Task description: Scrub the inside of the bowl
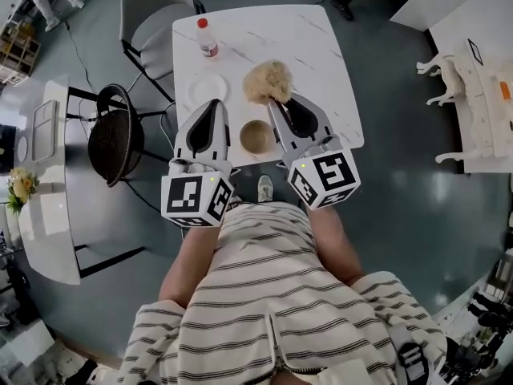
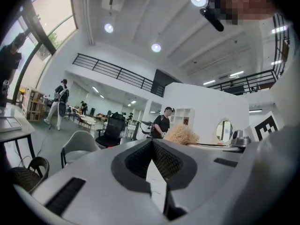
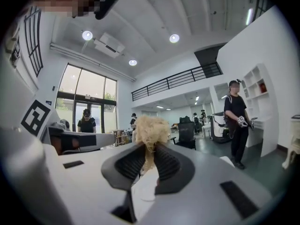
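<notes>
Left gripper (image 1: pixel 216 104): jaws closed on each other, nothing between them; the tip hangs over the near-left part of the white marble table (image 1: pixel 321 62). Right gripper (image 1: pixel 275 100): jaws clamped on the lower edge of a pale fibrous scrubber (image 1: pixel 267 81), with the tuft standing out past the tips. Brown bowl (image 1: pixel 256 137): upright on the table near its near edge, between the two grippers. The scrubber sits beyond the bowl, not inside it. Further out is a small white plate (image 1: pixel 208 88), then a red-capped bottle (image 1: pixel 207 38). A grey chair (image 1: pixel 152 18) stands at the far-left corner.
</notes>
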`<state>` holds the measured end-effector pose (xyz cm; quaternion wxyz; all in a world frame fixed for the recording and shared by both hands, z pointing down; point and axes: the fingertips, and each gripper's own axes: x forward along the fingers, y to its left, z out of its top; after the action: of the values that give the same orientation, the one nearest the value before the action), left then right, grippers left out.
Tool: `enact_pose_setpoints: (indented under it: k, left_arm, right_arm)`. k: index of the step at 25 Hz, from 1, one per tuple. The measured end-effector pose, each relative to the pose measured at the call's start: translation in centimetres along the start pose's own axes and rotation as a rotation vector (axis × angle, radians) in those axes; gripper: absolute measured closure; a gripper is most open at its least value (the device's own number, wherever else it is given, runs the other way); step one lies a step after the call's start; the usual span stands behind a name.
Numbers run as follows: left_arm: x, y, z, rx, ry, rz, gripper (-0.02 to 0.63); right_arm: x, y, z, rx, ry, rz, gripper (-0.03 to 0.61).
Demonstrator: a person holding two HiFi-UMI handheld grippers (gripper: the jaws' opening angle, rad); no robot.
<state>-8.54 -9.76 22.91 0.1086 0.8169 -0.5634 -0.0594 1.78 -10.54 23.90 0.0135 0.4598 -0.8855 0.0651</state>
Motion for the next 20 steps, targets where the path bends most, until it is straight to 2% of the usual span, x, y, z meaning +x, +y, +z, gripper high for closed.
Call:
enact_pose_setpoints:
  k: [7, 14, 20]
  left_arm:
    - [-0.6, -0.8, 2.0, 0.084, -0.051, 0.014, 0.609]
    - [-0.9, -1.7, 3.3, 0.166, -0.084, 0.041, 0.609]
    - [-1.1, -1.9, 3.6, 0.184, -0.100, 0.056, 0.609]
  right_arm:
    - [-0.3, 1.2, 1.5, -0.044, -0.038, 0.009, 0.515]
    - [-0.8, 1.3, 3.5, -0.095, -0.090, -0.018, 0.515]
    - [-1.2, 1.8, 4.4, -0.121, -0.128, -0.017, 0.515]
